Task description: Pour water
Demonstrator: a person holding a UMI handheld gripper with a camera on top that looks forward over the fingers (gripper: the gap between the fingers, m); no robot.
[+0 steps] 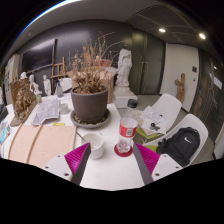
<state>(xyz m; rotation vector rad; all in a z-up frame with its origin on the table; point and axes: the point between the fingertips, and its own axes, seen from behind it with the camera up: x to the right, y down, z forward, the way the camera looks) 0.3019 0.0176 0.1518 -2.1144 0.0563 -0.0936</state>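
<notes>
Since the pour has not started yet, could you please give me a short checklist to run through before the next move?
1. Fingers open and empty: ok.
2. Bottle upright on the table, just ahead of the fingers: ok.
3. Bottle's cap state: cannot tell.
4. White cup upright beside the bottle: ok.
5. Clear path from fingers to bottle: ok.
6. Potted plant stands beyond the cup, clear of the approach: ok.
</notes>
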